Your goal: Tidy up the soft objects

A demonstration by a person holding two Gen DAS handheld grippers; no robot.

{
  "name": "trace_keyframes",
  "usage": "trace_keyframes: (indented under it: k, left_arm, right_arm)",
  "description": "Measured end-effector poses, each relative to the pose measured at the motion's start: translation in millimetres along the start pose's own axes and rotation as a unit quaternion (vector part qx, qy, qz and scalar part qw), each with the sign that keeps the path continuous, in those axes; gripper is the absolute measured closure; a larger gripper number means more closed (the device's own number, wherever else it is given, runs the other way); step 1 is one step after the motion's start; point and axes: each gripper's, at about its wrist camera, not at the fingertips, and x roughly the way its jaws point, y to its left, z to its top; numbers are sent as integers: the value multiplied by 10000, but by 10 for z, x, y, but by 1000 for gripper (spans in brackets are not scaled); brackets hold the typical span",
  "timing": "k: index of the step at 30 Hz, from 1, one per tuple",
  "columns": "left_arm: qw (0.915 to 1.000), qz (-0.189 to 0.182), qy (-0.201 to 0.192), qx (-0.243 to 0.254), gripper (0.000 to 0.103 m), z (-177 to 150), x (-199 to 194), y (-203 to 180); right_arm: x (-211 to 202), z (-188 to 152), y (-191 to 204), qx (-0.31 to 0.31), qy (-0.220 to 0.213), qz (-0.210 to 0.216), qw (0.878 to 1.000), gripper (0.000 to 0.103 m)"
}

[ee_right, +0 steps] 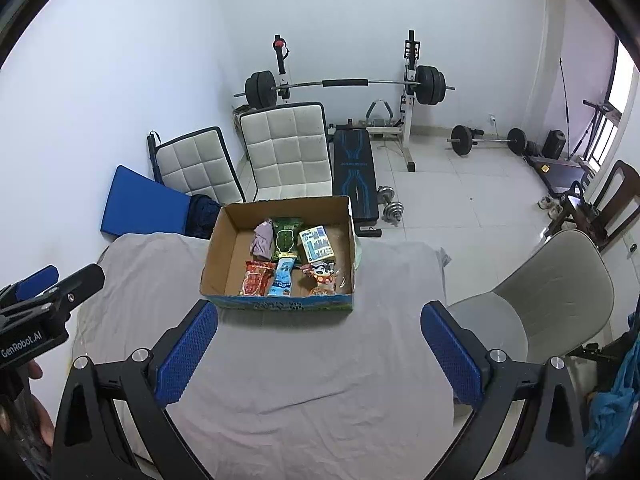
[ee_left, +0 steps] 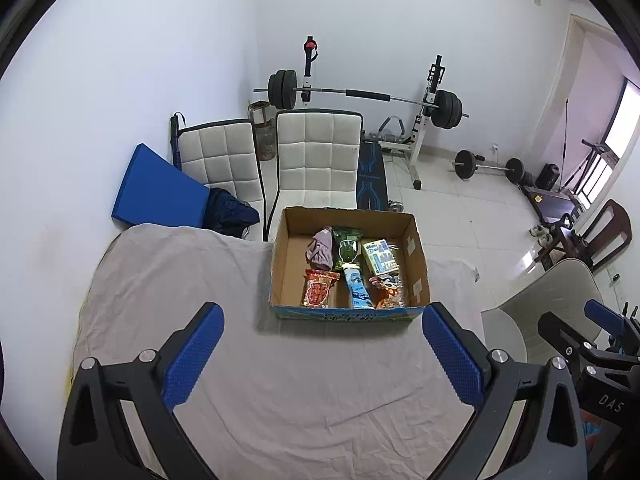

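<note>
Left wrist view: left gripper (ee_left: 322, 354) with blue textured pads, jaws spread wide and holding nothing, poised above the wrinkled grey cloth-covered table (ee_left: 280, 380). Beyond the fingertips, open brown cardboard box (ee_left: 416, 252) standing on the cloth near the table's far edge. Inside the box: crumpled mauve cloth (ee_left: 321, 248) at back left, green snack packet (ee_left: 347, 246) just beside it, white-and-blue printed packet (ee_left: 381, 257) at back right, red snack packet (ee_left: 319, 288) at front left, light-blue packet (ee_left: 358, 286) in the middle, orange-and-white patterned packet (ee_left: 390, 290) at front right. Right gripper (ee_left: 592, 332) at the right edge, seen side-on, jaws apparently apart though partly cut off. Behind the table, two white quilted chairs (ee_left: 316, 156) and a black barbell on a white rack (ee_left: 360, 94). Right wrist view: right gripper (ee_right: 319, 350), blue pads set wide apart, nothing between them, above the same grey cloth (ee_right: 300, 380). Cardboard box (ee_right: 218, 248) ahead and slightly left, with mauve cloth (ee_right: 262, 240), green packet (ee_right: 286, 240), white-and-blue packet (ee_right: 318, 243), red packet (ee_right: 255, 279), light-blue packet (ee_right: 282, 276) and patterned packet (ee_right: 322, 276) all lying within. Left gripper (ee_right: 52, 284) at the left edge, jaw gap not clearly visible here. Grey moulded chair (ee_right: 552, 288) just beside the table's right side.
</note>
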Motion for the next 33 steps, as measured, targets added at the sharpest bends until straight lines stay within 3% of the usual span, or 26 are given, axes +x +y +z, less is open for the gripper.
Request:
trace_keyframes:
  k: [33]
  left_arm:
    - [10000,-27,8,69,1,-4,-25,-24]
  right_arm:
    - [-121,89,122,-116,-175,-122,9997,0]
